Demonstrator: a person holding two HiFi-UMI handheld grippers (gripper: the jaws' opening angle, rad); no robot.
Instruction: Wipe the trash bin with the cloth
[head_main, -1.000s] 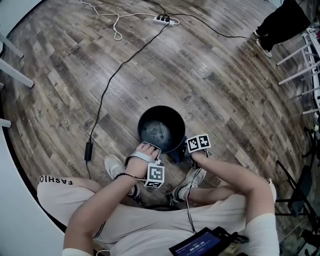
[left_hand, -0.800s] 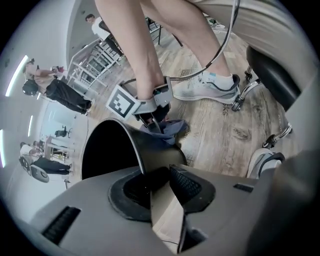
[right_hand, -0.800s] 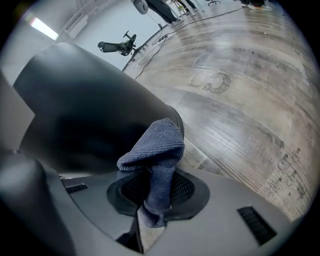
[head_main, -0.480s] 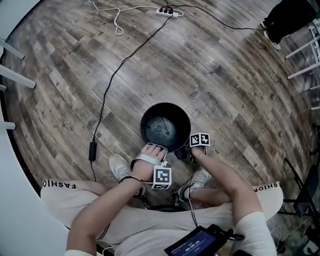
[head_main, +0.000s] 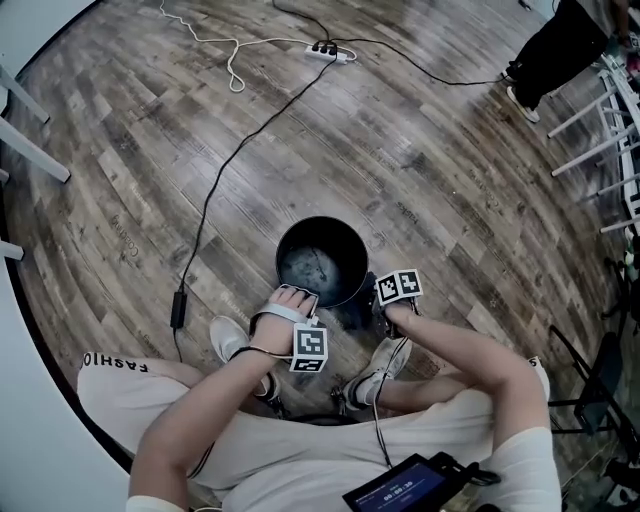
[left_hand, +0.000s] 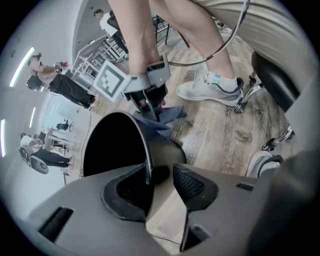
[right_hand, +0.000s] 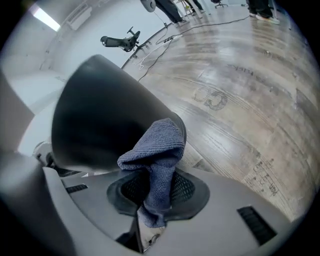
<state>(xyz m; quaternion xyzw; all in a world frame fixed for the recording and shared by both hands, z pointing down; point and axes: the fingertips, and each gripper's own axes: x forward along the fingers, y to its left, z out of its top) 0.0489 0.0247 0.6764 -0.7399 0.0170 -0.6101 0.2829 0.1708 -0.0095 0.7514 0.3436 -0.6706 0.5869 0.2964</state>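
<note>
A black round trash bin stands open on the wood floor, just in front of the person's feet. My left gripper sits at its near-left rim. In the left gripper view the left gripper straddles the rim, one jaw inside the bin and one outside. The jaws are opening, and a gap shows beside the wall. My right gripper is shut on a folded blue cloth, which lies against the bin's outer wall. From above, the cloth shows low on the bin's right side.
A white power strip and trailing cables lie on the floor beyond the bin. The person's shoes flank the grippers. Chair castors are close behind. Another person and metal rack legs are at the far right.
The head view has shifted a little. Both grippers stay at the bin's near side, and the cloth is still against the bin's right wall.
</note>
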